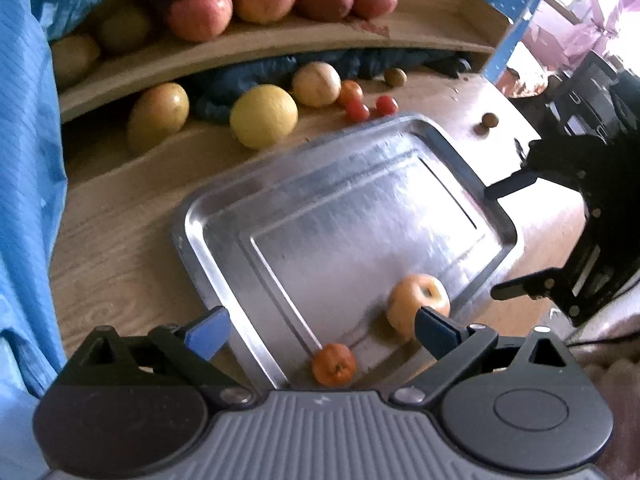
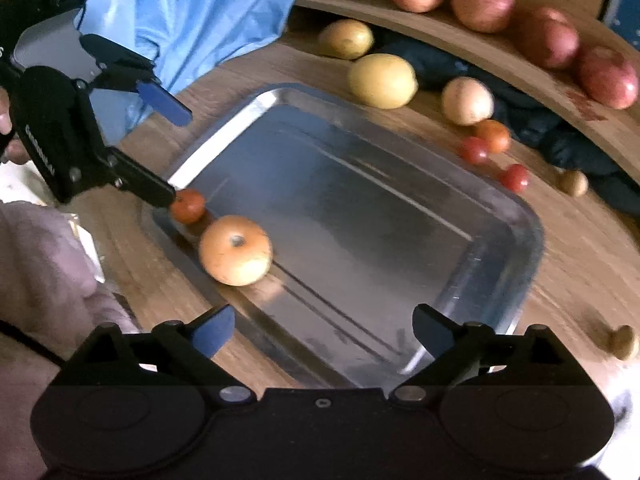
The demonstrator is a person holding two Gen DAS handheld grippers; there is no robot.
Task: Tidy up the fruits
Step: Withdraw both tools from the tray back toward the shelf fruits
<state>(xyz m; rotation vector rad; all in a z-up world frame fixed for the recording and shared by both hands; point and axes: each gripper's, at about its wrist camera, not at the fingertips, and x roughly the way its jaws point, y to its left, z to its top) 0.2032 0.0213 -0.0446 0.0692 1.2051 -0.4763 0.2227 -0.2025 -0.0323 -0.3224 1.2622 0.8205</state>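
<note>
Two fruits down in the tray (image 1: 208, 216), both grippers empty.

Left gripper (image 1: 320, 330) and right gripper (image 2: 322, 330) spread wide, pinching nothing; apple (image 1: 416, 300) and tomato (image 1: 334, 363) lying close together in the tray's near corner. Next, probably: reaching far for the lemon (image 1: 264, 116) or cherry tomatoes (image 1: 370, 108) on the table. Shelf fruit (image 1: 200, 14) blurred; top basket cut off.

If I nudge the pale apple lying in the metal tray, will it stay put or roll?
It will probably roll: the pale apple is round and lies on its side, stem end sideways. The metal tray looks smooth and shiny, so little friction would hold it. The raised rim should stop it, though it may bump the small orange fruit close beside it.
</note>
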